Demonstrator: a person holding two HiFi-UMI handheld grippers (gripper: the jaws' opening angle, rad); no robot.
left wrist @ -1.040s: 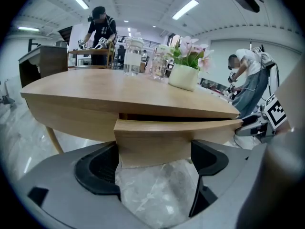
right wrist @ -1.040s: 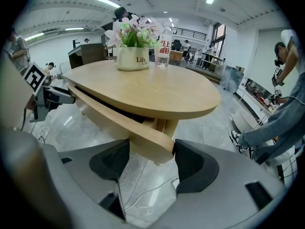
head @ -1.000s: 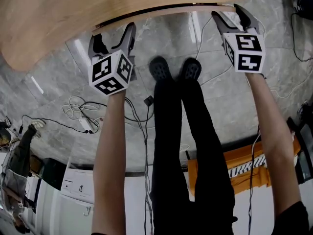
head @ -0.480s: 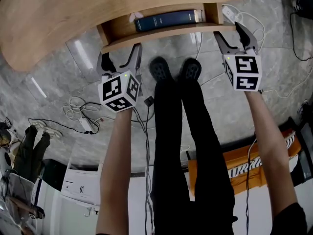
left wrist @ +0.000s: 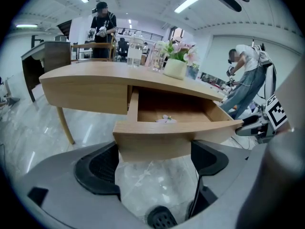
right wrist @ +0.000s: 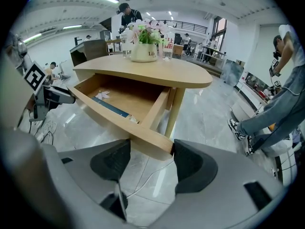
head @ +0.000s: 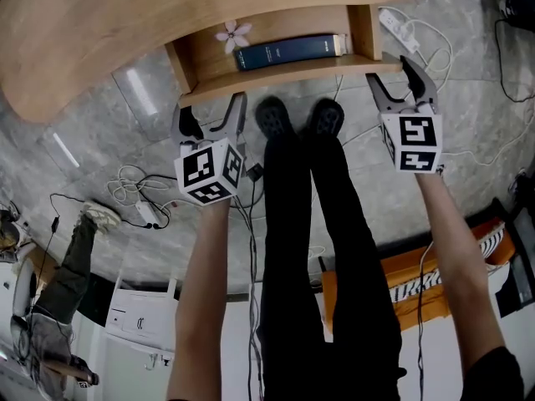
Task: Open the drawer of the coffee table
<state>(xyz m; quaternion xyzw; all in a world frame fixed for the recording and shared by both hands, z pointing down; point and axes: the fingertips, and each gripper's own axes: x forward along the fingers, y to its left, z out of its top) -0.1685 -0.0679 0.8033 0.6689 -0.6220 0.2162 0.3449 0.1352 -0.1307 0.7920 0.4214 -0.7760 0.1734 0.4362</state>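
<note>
- The drawer [head: 276, 73] is already well out from under the tabletop [head: 125, 32]. A book [head: 288, 53] and a flower [head: 233, 34] show inside it.
- The drawer's front panel runs left to right, so its long axis lies across both claws. I judge that any further travel is straight toward the near side, square to that panel.
- The left claw [head: 212, 107] is wide open. In the left gripper view the panel fills the gap between the jaws, just past the tips and toward the drawer's left end. Nothing is pinched, and I cannot tell whether the tips touch the wood.
- The right claw [head: 391, 69] is also open, though less wide. The drawer's right front corner sits between its jaws, close against the right jaw, and the panel runs off leftward behind the other jaw.
- In the head view both claws sit just on the near side of the panel and point at it, one toward each end. Neither is clearly nearer than the other.
- As I judge it, with a claw near each end, an even pull should keep the drawer from skewing.
</note>
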